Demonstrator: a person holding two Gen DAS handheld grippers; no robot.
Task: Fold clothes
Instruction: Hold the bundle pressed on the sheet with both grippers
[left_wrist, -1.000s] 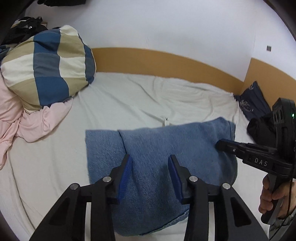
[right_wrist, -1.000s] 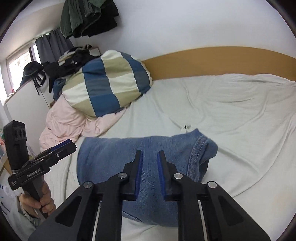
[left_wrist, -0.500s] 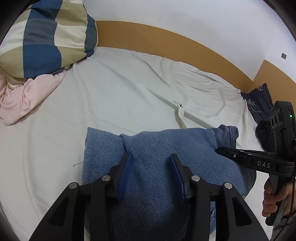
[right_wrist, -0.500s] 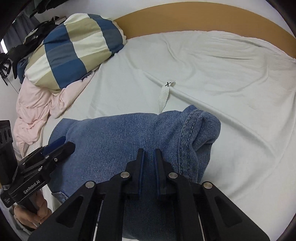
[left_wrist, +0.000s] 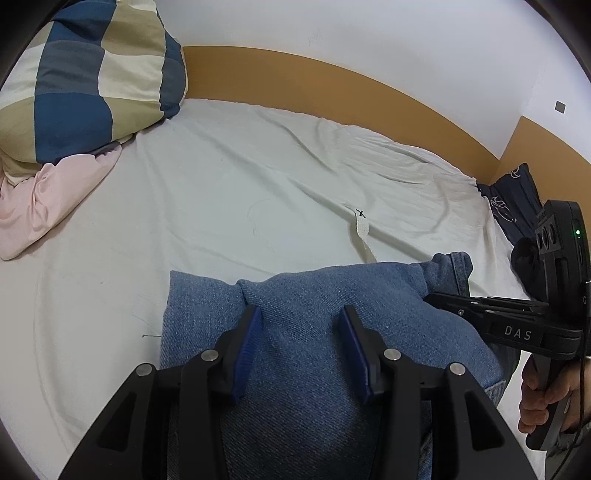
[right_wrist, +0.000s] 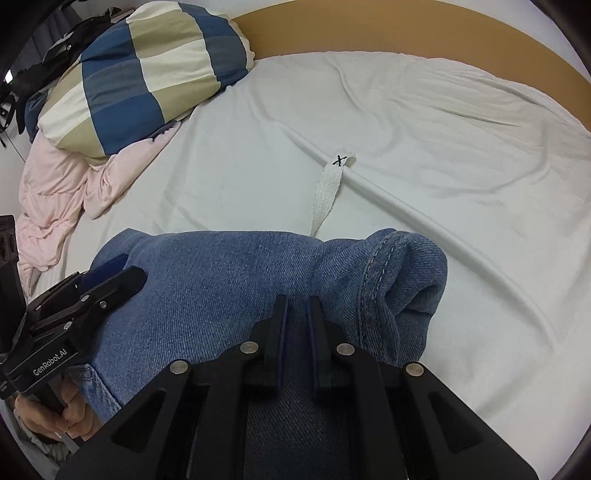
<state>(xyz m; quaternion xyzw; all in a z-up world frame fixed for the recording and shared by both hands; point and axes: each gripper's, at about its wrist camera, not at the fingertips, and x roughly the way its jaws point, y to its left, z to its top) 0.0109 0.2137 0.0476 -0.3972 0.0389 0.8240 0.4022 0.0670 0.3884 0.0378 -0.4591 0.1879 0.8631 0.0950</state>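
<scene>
Right hand-held gripper (right_wrist: 295, 317) pinched shut on blue denim jeans (right_wrist: 229, 280), left hand-held gripper (left_wrist: 301, 328) open astride a fold near bed's front edge; one-sided hold may skew the fold.

Both grippers are matte black with blue pads and silver screw heads; the left gripper (right_wrist: 110, 275) reads "GenRobot.AI" in white; the right gripper (left_wrist: 430, 297) reads "DAS", with a green light above that lettering and a thin black cable beside it.
</scene>
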